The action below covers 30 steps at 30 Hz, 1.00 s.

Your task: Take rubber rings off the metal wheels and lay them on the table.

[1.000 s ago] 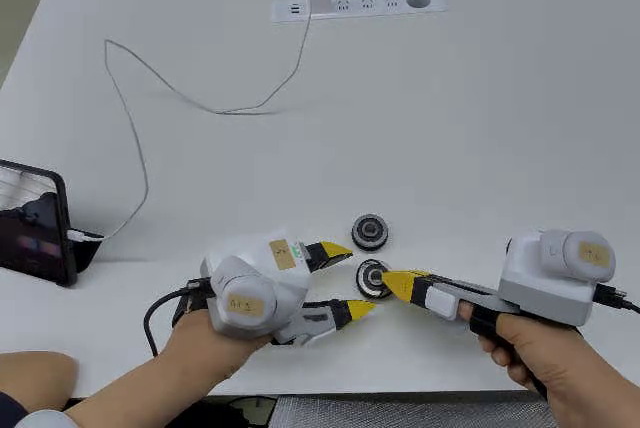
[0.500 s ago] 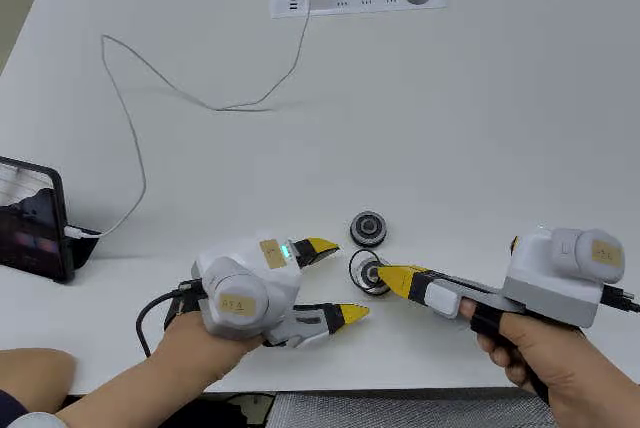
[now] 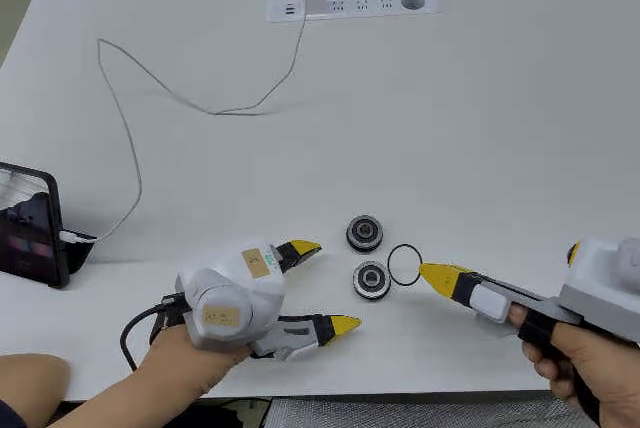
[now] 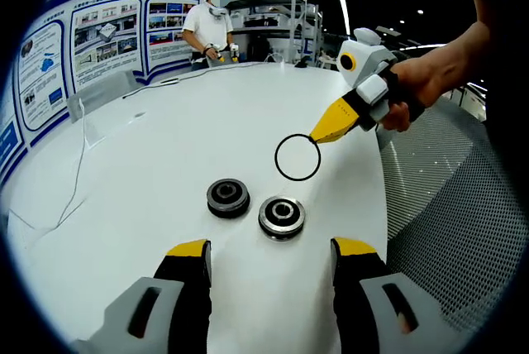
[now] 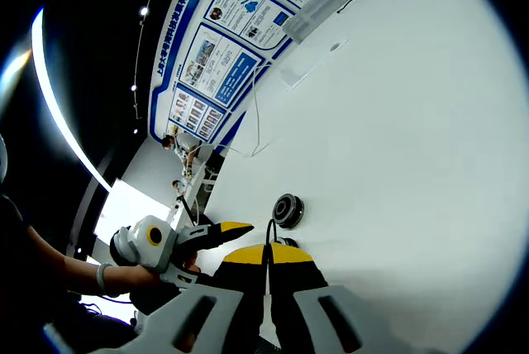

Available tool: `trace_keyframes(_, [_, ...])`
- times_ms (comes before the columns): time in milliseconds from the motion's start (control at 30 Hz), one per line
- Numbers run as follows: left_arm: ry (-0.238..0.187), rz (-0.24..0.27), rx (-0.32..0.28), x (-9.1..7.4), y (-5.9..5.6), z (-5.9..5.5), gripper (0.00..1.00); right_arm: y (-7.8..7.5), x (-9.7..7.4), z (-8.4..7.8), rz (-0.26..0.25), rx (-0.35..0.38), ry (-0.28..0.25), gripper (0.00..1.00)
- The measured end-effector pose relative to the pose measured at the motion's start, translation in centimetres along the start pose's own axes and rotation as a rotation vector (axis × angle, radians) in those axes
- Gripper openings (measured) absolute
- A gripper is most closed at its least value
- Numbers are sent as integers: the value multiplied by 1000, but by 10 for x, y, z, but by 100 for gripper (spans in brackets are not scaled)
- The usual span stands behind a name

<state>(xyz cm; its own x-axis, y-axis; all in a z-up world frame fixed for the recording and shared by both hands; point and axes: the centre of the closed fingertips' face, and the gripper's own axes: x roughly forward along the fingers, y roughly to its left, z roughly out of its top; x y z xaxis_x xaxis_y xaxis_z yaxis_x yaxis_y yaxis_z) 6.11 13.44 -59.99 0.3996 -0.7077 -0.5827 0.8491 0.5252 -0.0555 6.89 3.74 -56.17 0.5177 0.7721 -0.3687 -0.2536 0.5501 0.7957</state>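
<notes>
Two metal wheels lie on the white table [image 3: 480, 128]: the far wheel [image 3: 364, 233] [image 4: 228, 198] [image 5: 288, 209] and the near wheel [image 3: 371, 279] [image 4: 282, 217]. A thin black rubber ring [image 3: 389, 264] [image 4: 276, 158] [image 5: 270, 232] hangs just right of the near wheel, clear of it. My right gripper [image 3: 430, 273] [image 5: 266, 256] [image 4: 331, 122] is shut on the ring's edge. My left gripper [image 3: 322, 286] [image 4: 273, 251] stands open to the left of the wheels, with nothing between its yellow tips and the near wheel just ahead of it.
A white power strip [image 3: 352, 5] lies at the far side, and its cable [image 3: 130, 138] runs to a dark device [image 3: 30, 233] at the left edge. The table's front edge [image 3: 400, 388] is close below both grippers. A person [image 4: 207, 27] stands far behind.
The ring has come off the near wheel. My right gripper has drawn back to the right with it. The left gripper has shifted left, away from the near wheel.
</notes>
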Motion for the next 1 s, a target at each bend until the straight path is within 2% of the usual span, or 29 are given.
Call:
trace_keyframes(300, [3, 3, -15, -2, -1, -3, 61, -30, -8, 9, -88, 17, -31, 2])
trace_keyframes(433, [6, 0, -17, -2, -3, -4, 60, -40, -8, 10, -127, 4, -23, 2])
trace_keyframes(500, [7, 0, -17, -2, -3, -4, 59, -47, -9, 9, -158, -15, -11, 2])
trace_keyframes(700, [8, 2, -19, -1, -1, -4, 58, -55, -11, 8, -202, -55, 2, 2])
trace_keyframes(1000, [5, 2, -19, -1, -2, -3, 57, -62, -10, 5, -257, -166, 36, 3])
